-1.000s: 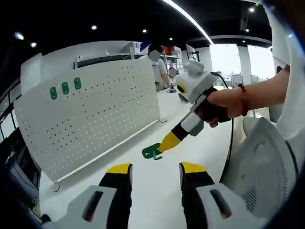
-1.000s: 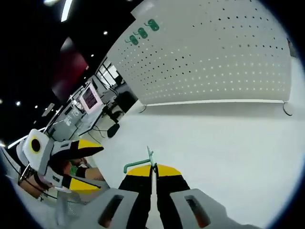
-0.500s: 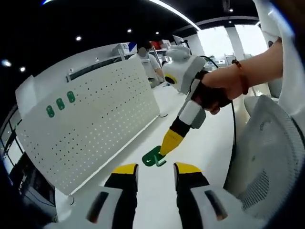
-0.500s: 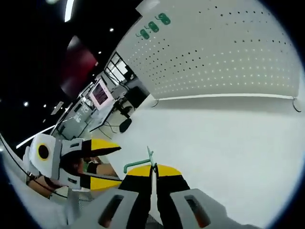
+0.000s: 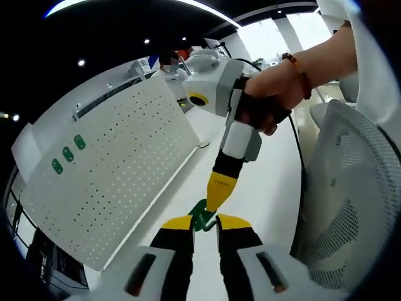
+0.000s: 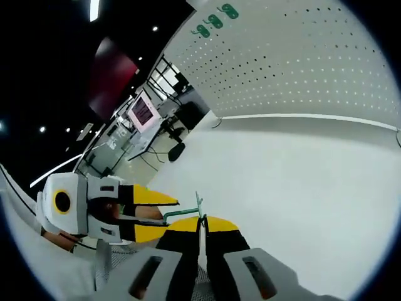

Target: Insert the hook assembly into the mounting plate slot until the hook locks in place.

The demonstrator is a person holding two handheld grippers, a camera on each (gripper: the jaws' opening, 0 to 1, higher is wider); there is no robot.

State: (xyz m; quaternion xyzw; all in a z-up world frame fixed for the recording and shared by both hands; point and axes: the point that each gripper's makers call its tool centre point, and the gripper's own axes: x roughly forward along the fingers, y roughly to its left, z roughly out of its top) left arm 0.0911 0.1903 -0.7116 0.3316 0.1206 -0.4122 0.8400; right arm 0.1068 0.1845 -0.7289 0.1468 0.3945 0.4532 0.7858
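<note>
We see the small green plastic hook piece (image 5: 202, 216), a flat plate with a bent prong, pinched at the tips of the right gripper (image 5: 215, 198); its yellow-tipped jaws are pressed together on the thin edge of the piece. In the right gripper view the same green hook (image 6: 188, 211) stands up just ahead of those closed jaws, its plate edge-on in the seam between them and its curved prong reaching off to the left.

In the left gripper view the hook sits right between our left gripper's (image 5: 203, 222) own yellow-and-black jaws, which stand a narrow gap apart on either side of it; we cannot tell whether they touch it. The same left gripper (image 6: 147, 205) comes in from the left of the right gripper view, its yellow tips level with the prong.

Beyond the jaws stands a large white perforated metal board (image 5: 113, 175), matte and dotted with even rows of small holes, leaning upright on the smooth white tabletop (image 5: 263, 182). Three small green oval tags (image 5: 67, 153) sit in a row near its far upper corner; they also show at the top of the board in the right gripper view (image 6: 216, 21).

A bare hand (image 5: 269, 94) with a beaded bracelet at the wrist grips the right gripper's white body from above, pointing it steeply down. To the right is a white mesh chair back (image 5: 348, 207). The room behind is dark-ceilinged with spot lights, and desks with monitors (image 6: 143, 113).
</note>
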